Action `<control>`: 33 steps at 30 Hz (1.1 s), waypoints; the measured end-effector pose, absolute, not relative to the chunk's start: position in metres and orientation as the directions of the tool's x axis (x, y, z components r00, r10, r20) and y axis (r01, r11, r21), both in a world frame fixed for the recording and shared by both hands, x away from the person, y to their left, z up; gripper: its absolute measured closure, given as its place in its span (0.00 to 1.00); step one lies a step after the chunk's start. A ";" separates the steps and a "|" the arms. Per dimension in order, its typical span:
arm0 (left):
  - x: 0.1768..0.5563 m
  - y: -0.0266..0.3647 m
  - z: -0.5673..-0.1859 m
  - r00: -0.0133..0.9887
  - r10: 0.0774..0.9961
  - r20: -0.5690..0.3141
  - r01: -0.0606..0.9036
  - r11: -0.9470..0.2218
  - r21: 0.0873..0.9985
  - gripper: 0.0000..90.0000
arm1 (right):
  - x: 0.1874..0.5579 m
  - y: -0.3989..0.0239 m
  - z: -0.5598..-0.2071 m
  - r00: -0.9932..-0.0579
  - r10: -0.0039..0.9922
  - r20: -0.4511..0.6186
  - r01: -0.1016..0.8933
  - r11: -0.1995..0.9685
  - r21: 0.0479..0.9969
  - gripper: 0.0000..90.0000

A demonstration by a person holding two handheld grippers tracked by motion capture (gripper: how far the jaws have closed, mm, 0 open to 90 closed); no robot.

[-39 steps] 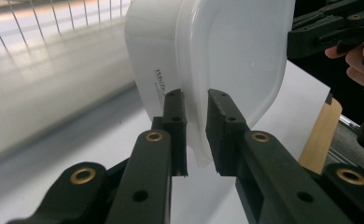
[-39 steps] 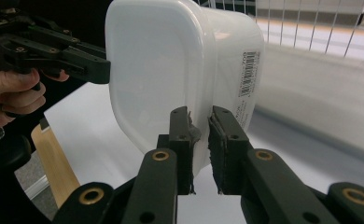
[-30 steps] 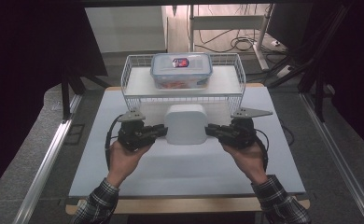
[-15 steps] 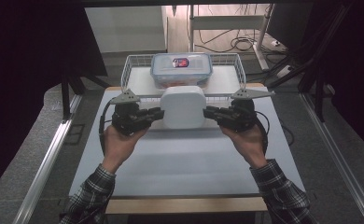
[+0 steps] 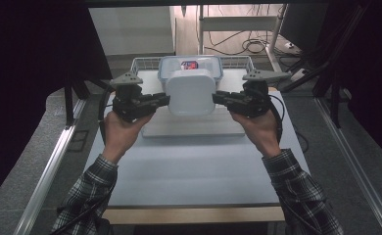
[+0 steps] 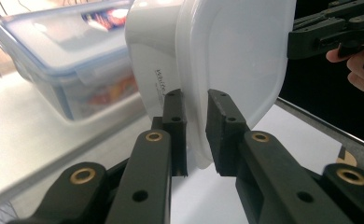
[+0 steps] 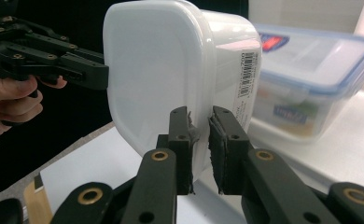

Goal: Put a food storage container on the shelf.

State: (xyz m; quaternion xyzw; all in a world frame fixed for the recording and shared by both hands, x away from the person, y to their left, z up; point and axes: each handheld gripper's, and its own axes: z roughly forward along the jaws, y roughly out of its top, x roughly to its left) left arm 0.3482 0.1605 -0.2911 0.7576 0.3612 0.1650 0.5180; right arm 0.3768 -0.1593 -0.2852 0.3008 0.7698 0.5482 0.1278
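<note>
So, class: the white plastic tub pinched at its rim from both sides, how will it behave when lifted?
The white tub probably is light, carried by thin rim grips alone. Its smooth plastic may slip between the left gripper and right gripper. The rim might flex.

milky, smooth plastic tub (image 5: 190, 91) — clear glossy plastic box (image 5: 191, 65), wire-metal rack (image 5: 147, 63), matt white table (image 5: 189, 166)

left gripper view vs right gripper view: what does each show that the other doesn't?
Left gripper view alone: small printed text on the wall of the white lidded plastic container, and the right gripper at its far edge. Right gripper view alone: a barcode label on that wall, and the left gripper. Shared: fingers pinching the white container's rim, with the clear blue-rimmed plastic box behind.
</note>
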 end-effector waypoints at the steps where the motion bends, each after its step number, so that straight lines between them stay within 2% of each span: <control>1: 0.351 0.161 -0.284 0.683 0.721 -0.118 0.371 -0.203 0.906 0.88 | 0.381 -0.158 -0.280 -0.785 0.605 0.133 0.320 0.213 0.923 0.87; 17: 0.383 0.163 -0.247 0.671 0.735 -0.099 0.362 -0.208 0.909 0.88 | 0.414 -0.151 -0.250 -0.764 0.628 0.145 0.325 0.180 0.928 0.86; 33: 0.418 0.158 -0.252 0.652 0.746 -0.136 0.400 -0.186 0.898 0.87 | 0.447 -0.149 -0.246 -0.727 0.667 0.163 0.362 0.170 0.917 0.85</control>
